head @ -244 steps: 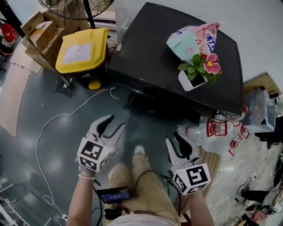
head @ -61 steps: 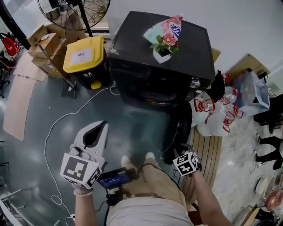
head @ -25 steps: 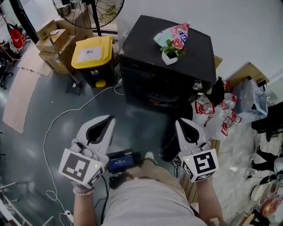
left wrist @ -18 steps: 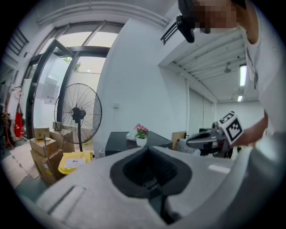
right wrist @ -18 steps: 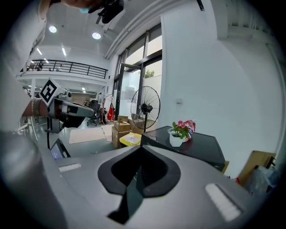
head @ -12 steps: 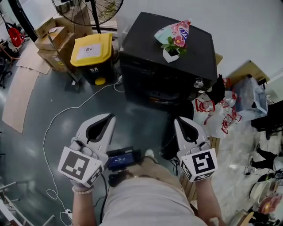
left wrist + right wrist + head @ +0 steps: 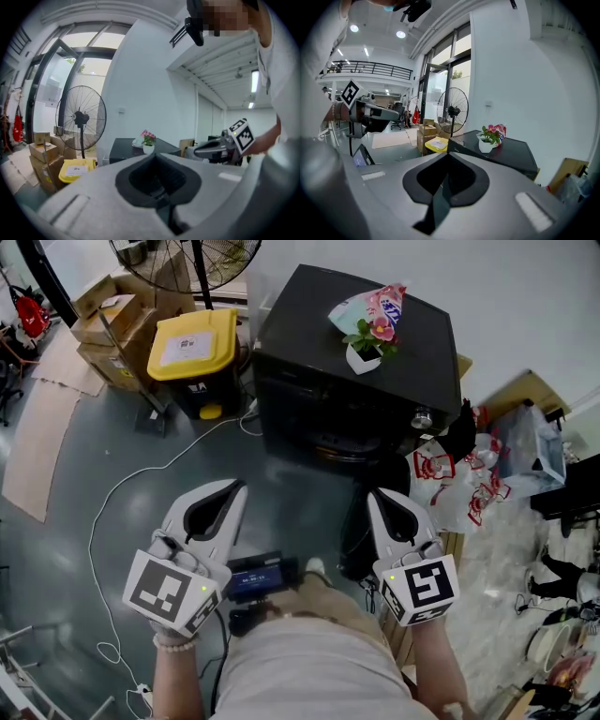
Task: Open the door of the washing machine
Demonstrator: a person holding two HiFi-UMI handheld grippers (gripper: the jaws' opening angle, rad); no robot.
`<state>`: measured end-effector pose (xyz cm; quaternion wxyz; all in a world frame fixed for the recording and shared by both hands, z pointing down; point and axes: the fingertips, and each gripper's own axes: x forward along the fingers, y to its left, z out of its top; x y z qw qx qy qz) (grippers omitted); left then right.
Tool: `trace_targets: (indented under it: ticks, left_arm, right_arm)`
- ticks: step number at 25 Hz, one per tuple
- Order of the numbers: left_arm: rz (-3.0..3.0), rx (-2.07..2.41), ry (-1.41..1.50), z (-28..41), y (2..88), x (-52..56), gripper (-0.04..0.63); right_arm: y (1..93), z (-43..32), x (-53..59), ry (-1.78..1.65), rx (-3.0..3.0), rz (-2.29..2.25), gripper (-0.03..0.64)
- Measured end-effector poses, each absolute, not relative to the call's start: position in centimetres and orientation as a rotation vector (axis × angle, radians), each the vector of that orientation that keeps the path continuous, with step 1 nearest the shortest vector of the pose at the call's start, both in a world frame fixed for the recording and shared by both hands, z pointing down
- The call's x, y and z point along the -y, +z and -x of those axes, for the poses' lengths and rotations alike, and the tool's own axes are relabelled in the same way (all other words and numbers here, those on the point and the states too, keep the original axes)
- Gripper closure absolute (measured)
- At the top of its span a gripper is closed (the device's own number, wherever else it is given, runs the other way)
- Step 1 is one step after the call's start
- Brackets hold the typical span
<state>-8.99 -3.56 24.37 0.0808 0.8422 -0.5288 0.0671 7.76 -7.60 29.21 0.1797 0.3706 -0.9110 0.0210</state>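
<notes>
- Left gripper (image 7: 225, 495): jaws together, nothing between them. Held low at the person's left, over the grey floor (image 7: 84, 474).
- Right gripper (image 7: 382, 502): jaws together and empty. Held at the person's right, level with the left one.
- Washing machine (image 7: 356, 371): black, front-loading, standing against the white wall ahead of both grippers.
- Door (image 7: 354, 526): swung open, hanging out from the right side of the machine's front and seen nearly edge-on. In the head view it lies just ahead of the right gripper's tips. Neither gripper grips it.
- Drum opening (image 7: 337, 442): exposed, dark inside.
- On top of the machine: a white flower pot (image 7: 364, 354) with pink blooms, and a pink-and-teal pack (image 7: 370, 306) just behind it.
- Left of the machine: a yellow-lidded bin (image 7: 192, 338), cardboard boxes (image 7: 103, 324) and a standing fan (image 7: 183, 254).
- A white cable (image 7: 122, 493) trails across the floor. Plastic bags (image 7: 459, 488) are heaped right of the machine.
</notes>
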Motion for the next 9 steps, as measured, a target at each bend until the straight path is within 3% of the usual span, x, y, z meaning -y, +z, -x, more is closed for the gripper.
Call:
trace_targets:
  ticks: [9]
  left_arm:
    - [-2.521,1.577,0.208,9.05,24.55,3.74,0.6]
  right_arm:
    - [29.2,-7.45,7.76,0.058,2.576,-1.042,0.614]
